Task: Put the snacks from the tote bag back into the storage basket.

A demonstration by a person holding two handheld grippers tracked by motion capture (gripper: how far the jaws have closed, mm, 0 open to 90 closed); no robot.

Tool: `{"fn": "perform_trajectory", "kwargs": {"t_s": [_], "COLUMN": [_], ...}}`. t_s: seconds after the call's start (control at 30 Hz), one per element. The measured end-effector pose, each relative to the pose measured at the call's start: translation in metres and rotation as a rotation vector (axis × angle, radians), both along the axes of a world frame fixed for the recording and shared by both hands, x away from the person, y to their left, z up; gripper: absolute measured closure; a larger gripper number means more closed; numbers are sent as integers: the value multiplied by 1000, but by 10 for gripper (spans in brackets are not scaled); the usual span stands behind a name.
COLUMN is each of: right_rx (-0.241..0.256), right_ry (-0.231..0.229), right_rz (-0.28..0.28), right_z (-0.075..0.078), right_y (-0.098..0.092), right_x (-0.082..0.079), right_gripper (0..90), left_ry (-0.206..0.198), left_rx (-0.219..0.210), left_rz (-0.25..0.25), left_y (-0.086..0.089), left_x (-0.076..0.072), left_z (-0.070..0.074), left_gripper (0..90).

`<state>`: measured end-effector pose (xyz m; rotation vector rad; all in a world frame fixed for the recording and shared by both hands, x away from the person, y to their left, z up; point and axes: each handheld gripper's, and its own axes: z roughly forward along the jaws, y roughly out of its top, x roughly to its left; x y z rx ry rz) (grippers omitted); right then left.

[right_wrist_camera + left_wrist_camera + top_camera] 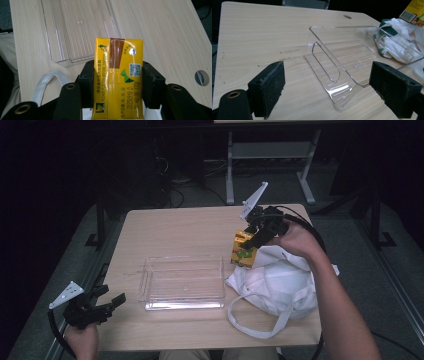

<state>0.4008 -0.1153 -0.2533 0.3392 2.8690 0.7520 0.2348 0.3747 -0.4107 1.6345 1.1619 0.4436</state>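
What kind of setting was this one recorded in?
Probably a lab or office workroom: a plain wooden table with a cable hole, loose cables on the grey floor behind it, and another desk's metal legs in the dark background.

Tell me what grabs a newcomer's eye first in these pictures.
The yellow drink carton, clamped in the right tool, hangs above the white cloth bag at the table's right. Beside the bag lies an empty clear plastic tray at mid-table. The left tool waits open at the near left corner.

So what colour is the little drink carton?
The drink carton is yellow with a brown stripe, clearest in the right gripper view.
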Motion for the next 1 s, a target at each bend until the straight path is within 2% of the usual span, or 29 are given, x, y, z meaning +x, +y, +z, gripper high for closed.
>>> {"fn": "perform_trajectory", "kwargs": {"t_s": [0.37,0.47,0.73,1.0], "right_rx": [-4,-16,-3,-8], "right_ry": [-1,-6,-11,6], "right_rz": [30,44,94,98], "right_z": [4,3,2,-2], "right_y": [24,31,48,59], "right_x": [6,9,11,17], "right_gripper": [526,526,526,525], "left_ry": [2,1,4,5], "left_rx": [-1,-3,-8,-9], "left_rz": [-5,-4,-1,0], "left_y": [0,0,0,1], "left_x": [0,0,1,2], "left_z": [0,0,-1,-2], "left_gripper": [127,127,127,127]}}
